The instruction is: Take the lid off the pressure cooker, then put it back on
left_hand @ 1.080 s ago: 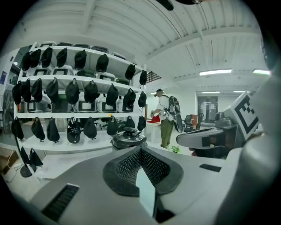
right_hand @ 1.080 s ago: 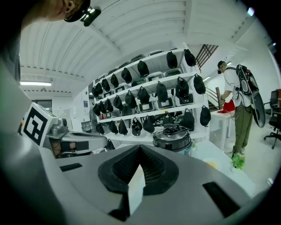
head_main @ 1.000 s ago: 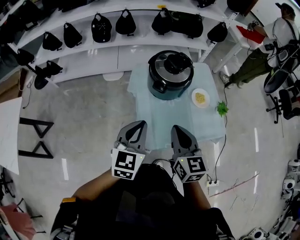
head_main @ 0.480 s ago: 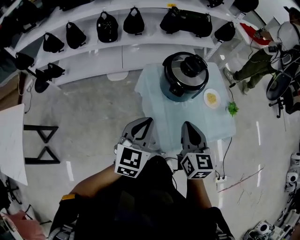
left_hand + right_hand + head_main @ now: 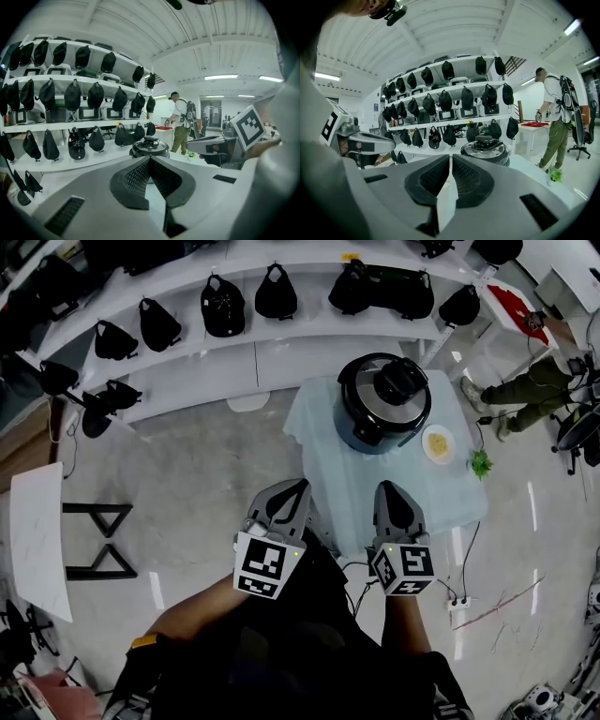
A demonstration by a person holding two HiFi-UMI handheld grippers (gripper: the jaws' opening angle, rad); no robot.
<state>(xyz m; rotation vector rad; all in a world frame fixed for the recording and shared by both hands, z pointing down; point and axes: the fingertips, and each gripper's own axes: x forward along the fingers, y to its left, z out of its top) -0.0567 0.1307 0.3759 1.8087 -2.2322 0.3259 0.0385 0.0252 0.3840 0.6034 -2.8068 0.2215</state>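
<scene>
- The pressure cooker (image 5: 370, 435) is seen standing at the far end of a table (image 5: 375, 507) covered with a pale blue cloth.
- Its lid (image 5: 386, 390) is seated on top, with the black knob uppermost.
- A small plate (image 5: 438, 443) of yellow food is set just beside the cooker on its right, and a little green plant (image 5: 481, 463) lies near the table's right edge.
- The left gripper (image 5: 296, 487) is held at the near edge of the table, well apart from the cooker. Its jaws are pressed together at the tips with nothing between them.
- The right gripper (image 5: 388, 487) is held alongside it, pointed toward the cooker. Its jaws are likewise closed on nothing.
- Beyond the table, white shelves (image 5: 187, 357) are lined with black bags (image 5: 223, 306).
- A person (image 5: 530, 390) is seen to the right, near a red-topped surface (image 5: 511, 307).
</scene>
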